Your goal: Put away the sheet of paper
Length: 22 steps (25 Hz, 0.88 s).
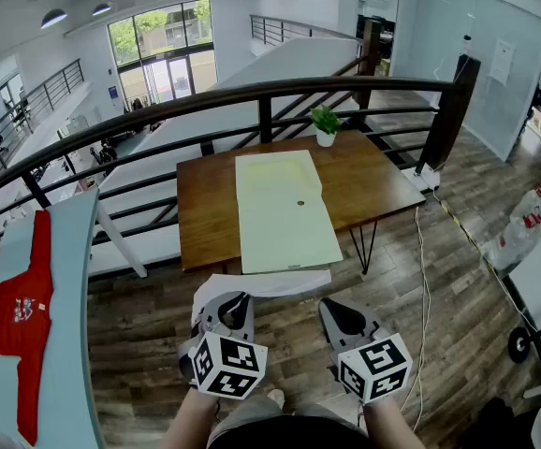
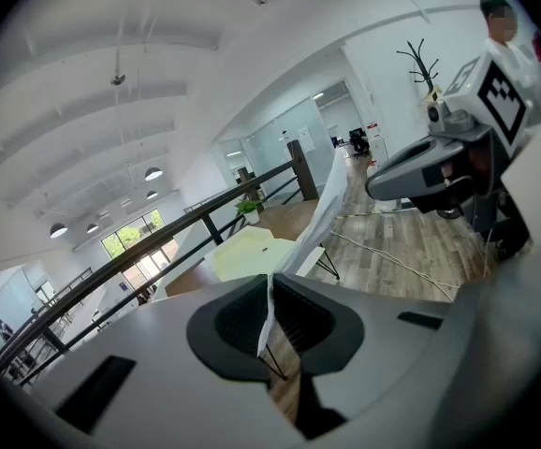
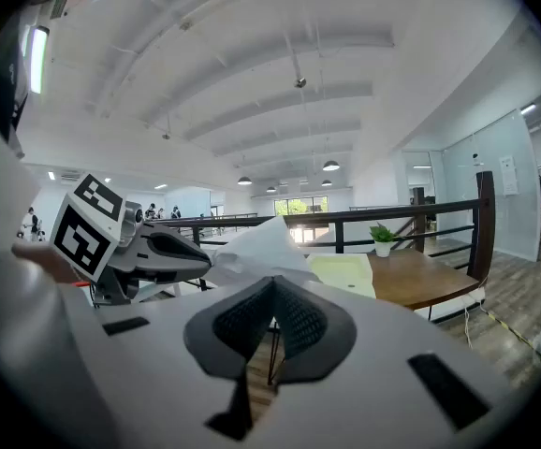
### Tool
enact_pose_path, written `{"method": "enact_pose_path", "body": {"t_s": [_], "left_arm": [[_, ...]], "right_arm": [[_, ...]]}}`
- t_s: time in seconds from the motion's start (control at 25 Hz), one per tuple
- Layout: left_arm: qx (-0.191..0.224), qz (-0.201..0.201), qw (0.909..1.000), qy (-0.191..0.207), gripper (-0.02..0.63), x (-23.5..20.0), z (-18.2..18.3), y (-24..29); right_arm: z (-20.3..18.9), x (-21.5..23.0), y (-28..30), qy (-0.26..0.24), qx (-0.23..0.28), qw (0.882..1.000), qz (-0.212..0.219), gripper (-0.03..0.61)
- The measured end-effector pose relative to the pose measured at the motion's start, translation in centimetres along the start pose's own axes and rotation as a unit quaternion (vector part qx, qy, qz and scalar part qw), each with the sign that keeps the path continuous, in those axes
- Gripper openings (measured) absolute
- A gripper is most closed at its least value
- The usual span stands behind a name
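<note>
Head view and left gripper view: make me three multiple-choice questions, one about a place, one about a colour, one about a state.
1. Where does the potted plant stand?
A. on the floor
B. at the far edge of the table
C. at the table's near edge

2. What colour is the shirt lying at the left?
A. red
B. green
C. black

3. How do the jaws of the left gripper stand?
A. wide apart and empty
B. shut on the sheet of paper
C. shut on a pen

Answers:
1 B, the plant sits next to the railing, on the far side.
2 A, the shirt is plainly red.
3 B, the left gripper view shows the paper's edge pinched between them.
</note>
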<state>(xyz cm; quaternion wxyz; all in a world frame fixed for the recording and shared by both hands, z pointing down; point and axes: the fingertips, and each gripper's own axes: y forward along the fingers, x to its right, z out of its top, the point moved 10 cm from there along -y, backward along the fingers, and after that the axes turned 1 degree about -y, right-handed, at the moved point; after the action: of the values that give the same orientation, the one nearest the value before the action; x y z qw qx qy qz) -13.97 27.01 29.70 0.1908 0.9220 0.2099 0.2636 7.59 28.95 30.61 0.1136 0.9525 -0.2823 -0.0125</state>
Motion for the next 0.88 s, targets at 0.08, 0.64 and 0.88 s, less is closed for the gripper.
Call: {"method": "enact_pose_path", "body": {"t_s": [0.08, 0.64, 0.88], "left_arm": [[-0.003, 0.000, 1.0000, -0.003, 0.032, 0.0, -0.2, 0.1], [-0.008, -0.002, 0.9999, -0.009, 0.032, 0.6, 0.3, 0.8], [-0.011, 0.003, 0.9998, -0.018, 0.032, 1.7, 0.6, 0.6]], "right_arm": [[-0.2, -0.1, 0.0, 0.001, 0.002, 1.000, -0.005, 0.026], [-0.8, 0.5, -0.2, 0.008, 0.000, 1.000, 0.003, 0.026], [-1.0, 0.9, -0.7, 0.016, 0.009, 1.000, 0.018, 0.026]]}}
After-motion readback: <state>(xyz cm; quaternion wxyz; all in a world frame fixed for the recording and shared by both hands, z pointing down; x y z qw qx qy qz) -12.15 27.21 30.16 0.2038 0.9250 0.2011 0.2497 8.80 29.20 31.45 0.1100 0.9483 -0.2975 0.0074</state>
